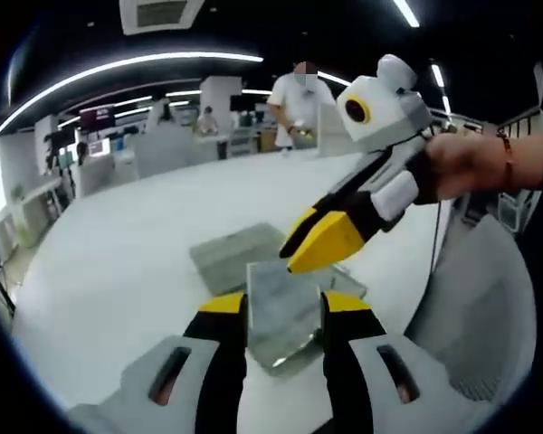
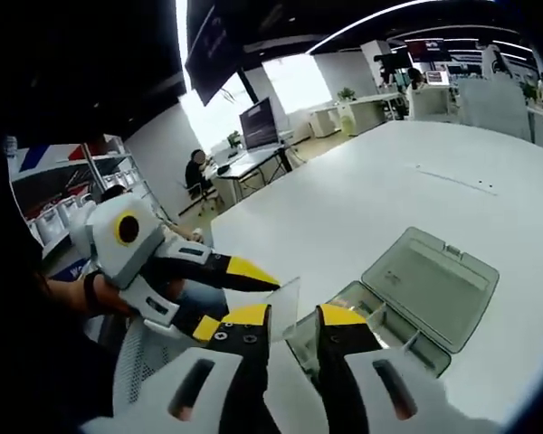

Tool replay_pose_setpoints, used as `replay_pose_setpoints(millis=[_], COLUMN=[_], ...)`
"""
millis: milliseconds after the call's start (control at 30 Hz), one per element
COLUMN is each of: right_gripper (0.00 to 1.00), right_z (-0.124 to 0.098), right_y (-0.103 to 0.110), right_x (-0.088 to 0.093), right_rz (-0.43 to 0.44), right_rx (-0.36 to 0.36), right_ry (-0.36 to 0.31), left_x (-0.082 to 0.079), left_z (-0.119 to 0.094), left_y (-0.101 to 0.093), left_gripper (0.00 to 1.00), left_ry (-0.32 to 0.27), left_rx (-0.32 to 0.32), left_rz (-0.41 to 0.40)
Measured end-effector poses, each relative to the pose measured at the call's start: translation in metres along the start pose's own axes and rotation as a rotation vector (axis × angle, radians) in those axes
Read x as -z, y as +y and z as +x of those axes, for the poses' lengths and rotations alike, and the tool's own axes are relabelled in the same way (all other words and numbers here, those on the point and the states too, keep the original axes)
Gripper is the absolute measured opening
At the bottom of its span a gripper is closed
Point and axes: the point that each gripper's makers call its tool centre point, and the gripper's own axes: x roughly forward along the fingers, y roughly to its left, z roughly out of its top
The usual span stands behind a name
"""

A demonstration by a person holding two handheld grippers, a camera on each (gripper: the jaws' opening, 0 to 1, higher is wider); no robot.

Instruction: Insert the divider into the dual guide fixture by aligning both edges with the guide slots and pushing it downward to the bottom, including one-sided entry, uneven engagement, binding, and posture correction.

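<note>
White table [image 1: 118,271] carries the clear fixture [image 2: 380,321], its hinged lid [image 2: 432,280] laid flat open at 2 o'clock of the tray in the right gripper view. Divider [image 1: 281,312], a clear sheet, stands upright over the fixture, clamped between both jaws of the left gripper [image 1: 284,307]. Right gripper [image 2: 291,318] pinches its edge at 12 o'clock. Judged: divider at the slots, depth of entry not readable; seating to the bottom remains.
</note>
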Motion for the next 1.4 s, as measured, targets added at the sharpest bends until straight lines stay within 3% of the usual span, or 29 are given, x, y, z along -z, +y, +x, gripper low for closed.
replay_pose_setpoints(millis=[467, 767, 967, 1067, 1167, 1400], right_gripper=[0.10, 0.11, 0.04, 0.00, 0.00, 0.00], right_z=[0.001, 0.001, 0.000, -0.001, -0.001, -0.001], right_y=[-0.002, -0.001, 0.000, 0.007, 0.007, 0.001], right_x=[0.006, 0.008, 0.007, 0.008, 0.007, 0.005], right_rz=[0.067, 0.097, 0.115, 0.204, 0.156, 0.122], right_rx=[-0.031, -0.039, -0.049, -0.085, -0.073, -0.048], right_ry=[0.003, -0.001, -0.002, 0.000, -0.008, -0.014], left_x=[-0.006, -0.008, -0.007, -0.007, -0.007, -0.003], left_z=[0.002, 0.005, 0.005, 0.005, 0.006, 0.006], left_y=[-0.008, -0.014, -0.014, -0.015, -0.014, -0.012], left_gripper=[0.30, 0.30, 0.30, 0.20, 0.28, 0.29], left_ry=[-0.005, -0.013, -0.016, -0.017, -0.020, -0.006], left_rx=[0.018, 0.045, 0.051, 0.061, 0.060, 0.050], left_rz=[0.110, 0.121, 0.130, 0.135, 0.120, 0.116])
